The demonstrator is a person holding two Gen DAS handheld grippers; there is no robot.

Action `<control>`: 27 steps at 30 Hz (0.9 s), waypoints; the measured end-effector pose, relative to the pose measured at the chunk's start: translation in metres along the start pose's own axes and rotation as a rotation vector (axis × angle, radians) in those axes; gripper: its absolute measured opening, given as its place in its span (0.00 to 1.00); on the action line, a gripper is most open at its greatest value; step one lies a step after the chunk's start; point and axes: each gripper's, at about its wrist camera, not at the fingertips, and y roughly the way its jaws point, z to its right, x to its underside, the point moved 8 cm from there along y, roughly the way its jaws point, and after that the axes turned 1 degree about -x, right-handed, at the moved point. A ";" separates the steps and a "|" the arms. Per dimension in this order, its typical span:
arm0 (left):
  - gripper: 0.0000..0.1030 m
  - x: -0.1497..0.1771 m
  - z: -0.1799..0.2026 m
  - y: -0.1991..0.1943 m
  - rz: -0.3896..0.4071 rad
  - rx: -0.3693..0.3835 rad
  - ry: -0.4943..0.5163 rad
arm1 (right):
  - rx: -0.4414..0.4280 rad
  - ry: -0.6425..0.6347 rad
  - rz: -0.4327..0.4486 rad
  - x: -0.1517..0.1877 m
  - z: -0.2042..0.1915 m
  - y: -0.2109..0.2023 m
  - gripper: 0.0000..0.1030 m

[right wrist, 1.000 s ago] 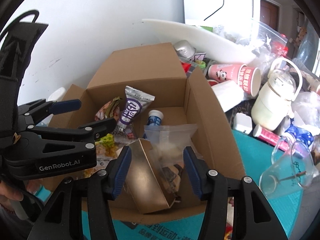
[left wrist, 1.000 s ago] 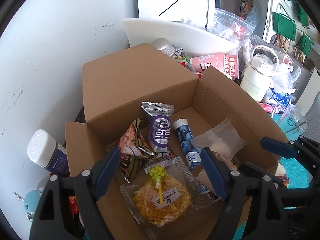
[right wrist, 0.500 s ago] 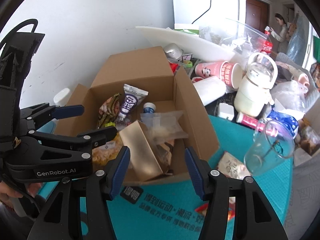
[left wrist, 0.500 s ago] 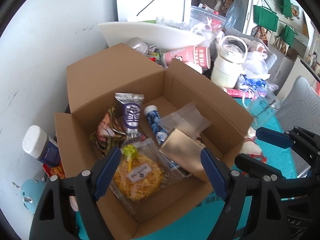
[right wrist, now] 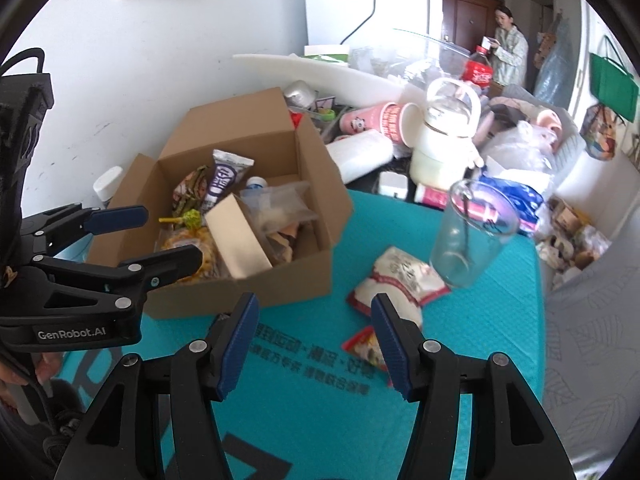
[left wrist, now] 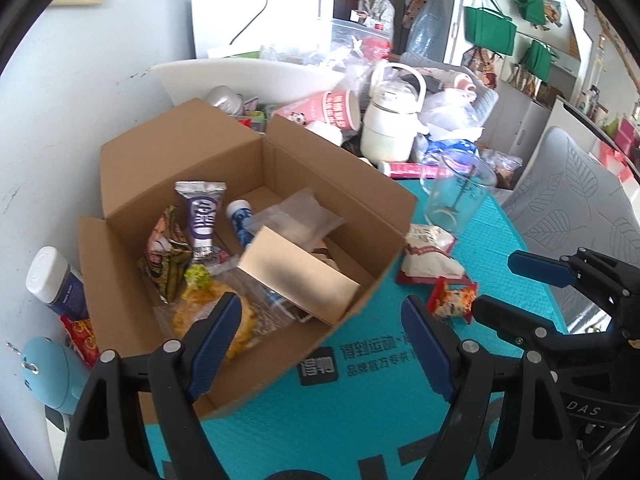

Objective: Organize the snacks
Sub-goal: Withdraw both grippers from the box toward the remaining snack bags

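An open cardboard box (left wrist: 352,184) (right wrist: 316,268) stands on the teal mat. It holds a purple packet (left wrist: 202,216), a gold carton (left wrist: 296,276) (right wrist: 236,236), a yellow waffle bag (left wrist: 240,320), a blue tube (left wrist: 239,216) and a clear bag (left wrist: 296,220). A white-red snack bag (left wrist: 430,256) (right wrist: 400,280) and a small red packet (left wrist: 452,300) (right wrist: 362,346) lie on the mat right of the box. My left gripper (left wrist: 320,344) is open and empty over the box's front edge. My right gripper (right wrist: 316,344) is open and empty, back from the box, near the red packet.
A glass cup (right wrist: 472,236) with a stirrer stands right of the box. Behind are a white jug (right wrist: 444,140), pink paper cups (right wrist: 384,120) and bags. A white-capped bottle (left wrist: 52,280) stands left of the box. A person (right wrist: 506,52) stands in the doorway.
Both grippers have pulled back and up from the box. The gold carton, between the right fingers a second ago, now lies in the box.
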 end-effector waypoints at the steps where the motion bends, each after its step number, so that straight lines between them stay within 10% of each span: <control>1: 0.79 0.002 0.005 0.000 -0.002 0.009 0.007 | 0.004 0.005 -0.002 0.003 0.002 -0.001 0.57; 27: 0.79 0.033 0.118 0.082 -0.181 0.181 0.113 | 0.043 0.208 -0.175 0.093 0.098 0.019 0.57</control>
